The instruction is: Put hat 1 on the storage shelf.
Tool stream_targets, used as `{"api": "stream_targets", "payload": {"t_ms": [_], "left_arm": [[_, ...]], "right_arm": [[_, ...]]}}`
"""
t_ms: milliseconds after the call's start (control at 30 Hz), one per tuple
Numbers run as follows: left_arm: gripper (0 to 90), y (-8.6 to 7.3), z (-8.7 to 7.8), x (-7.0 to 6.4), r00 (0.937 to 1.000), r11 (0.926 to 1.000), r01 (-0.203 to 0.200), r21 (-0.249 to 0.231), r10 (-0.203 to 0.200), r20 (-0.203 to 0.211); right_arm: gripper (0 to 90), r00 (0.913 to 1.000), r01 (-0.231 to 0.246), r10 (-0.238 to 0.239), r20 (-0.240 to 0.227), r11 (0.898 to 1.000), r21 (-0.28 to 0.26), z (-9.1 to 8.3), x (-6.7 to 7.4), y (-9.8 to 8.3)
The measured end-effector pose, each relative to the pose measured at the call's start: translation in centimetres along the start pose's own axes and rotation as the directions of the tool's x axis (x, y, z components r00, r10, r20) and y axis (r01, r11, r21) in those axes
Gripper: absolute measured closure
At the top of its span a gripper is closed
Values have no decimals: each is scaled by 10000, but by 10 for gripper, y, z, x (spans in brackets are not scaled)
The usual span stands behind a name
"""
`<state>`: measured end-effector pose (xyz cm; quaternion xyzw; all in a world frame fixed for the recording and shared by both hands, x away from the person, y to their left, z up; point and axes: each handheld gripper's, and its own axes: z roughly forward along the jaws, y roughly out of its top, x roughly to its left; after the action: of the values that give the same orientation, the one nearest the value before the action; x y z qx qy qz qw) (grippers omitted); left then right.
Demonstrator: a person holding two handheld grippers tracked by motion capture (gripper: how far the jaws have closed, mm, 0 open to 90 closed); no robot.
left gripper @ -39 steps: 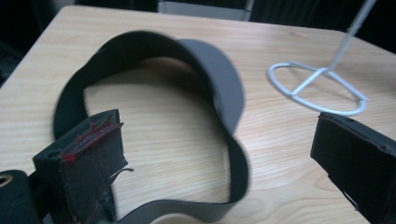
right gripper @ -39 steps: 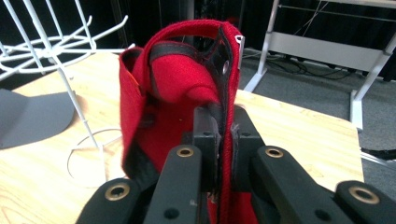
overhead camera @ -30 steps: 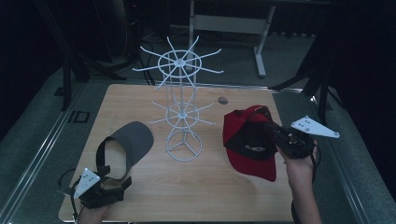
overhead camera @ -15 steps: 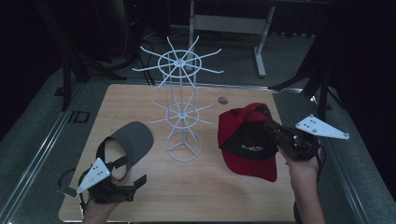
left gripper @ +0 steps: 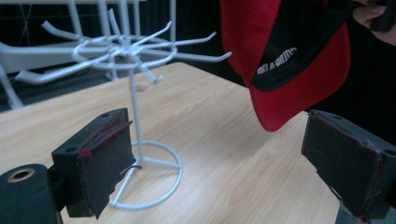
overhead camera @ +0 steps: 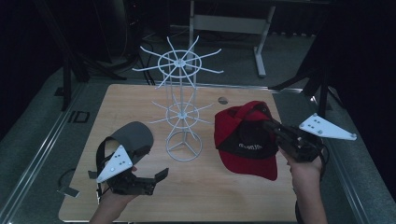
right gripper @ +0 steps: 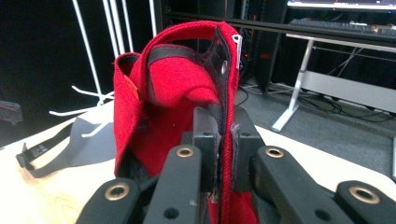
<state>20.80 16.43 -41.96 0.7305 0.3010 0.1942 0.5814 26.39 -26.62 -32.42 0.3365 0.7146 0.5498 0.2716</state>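
Observation:
A red cap [overhead camera: 245, 144] with a black underside hangs over the right of the wooden table [overhead camera: 224, 196]. My right gripper [overhead camera: 271, 125] is shut on its back edge, and the fabric is pinched between the pads [right gripper: 219, 140]. The red cap [right gripper: 173, 84] rises in front of the jaws. My left gripper [overhead camera: 126, 174] hovers at the front left, open with nothing between its pads [left gripper: 102, 154]. Its jaws have just been closing slightly. A grey visor cap [overhead camera: 133, 137] lies just beyond it. A white wire rack [overhead camera: 182, 112] stands mid-table, and the red cap [left gripper: 289, 56] hangs to its right.
A small dark round spot [overhead camera: 223, 100] sits on the table behind the cap. A metal desk frame [overhead camera: 224, 23] stands on the floor beyond the far edge. The grey visor's strap [right gripper: 37, 154] lies flat on the wood.
My left gripper has lifted off the table's front left corner and swung toward the rack. The right gripper has raised the red cap a little.

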Motion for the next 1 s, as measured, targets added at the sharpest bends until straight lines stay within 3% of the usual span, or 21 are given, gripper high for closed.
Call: {"api": "stream_targets", "payload": {"t_ms": [167,400,433,633,800,1000], "left_arm": [[111,18,11,-4,9995,9997,-137,-186,142,269],[121,40,26,-13,9972,9984,-567,-57,569,491],[121,43,30,-15,9956,9978,-657,-18,657,675],[130,55,47,-20,9924,9958,-920,1,916,822],[133,65,58,-27,9845,9912,-1323,10,1313,1161],[133,80,74,-32,9801,9879,-1550,21,1535,1261]], "right_arm": [[842,9998,56,-57,-203,10000,-60,-3,5,5],[841,9991,85,-92,-420,9998,-168,-6,15,9],[841,9989,81,-89,-470,9998,-177,-7,16,9],[841,9976,240,-254,-645,9995,-226,-9,24,10],[841,9968,261,-284,-748,9991,-323,-13,28,10],[840,9953,343,-376,-889,9987,-384,-14,34,10]]}}
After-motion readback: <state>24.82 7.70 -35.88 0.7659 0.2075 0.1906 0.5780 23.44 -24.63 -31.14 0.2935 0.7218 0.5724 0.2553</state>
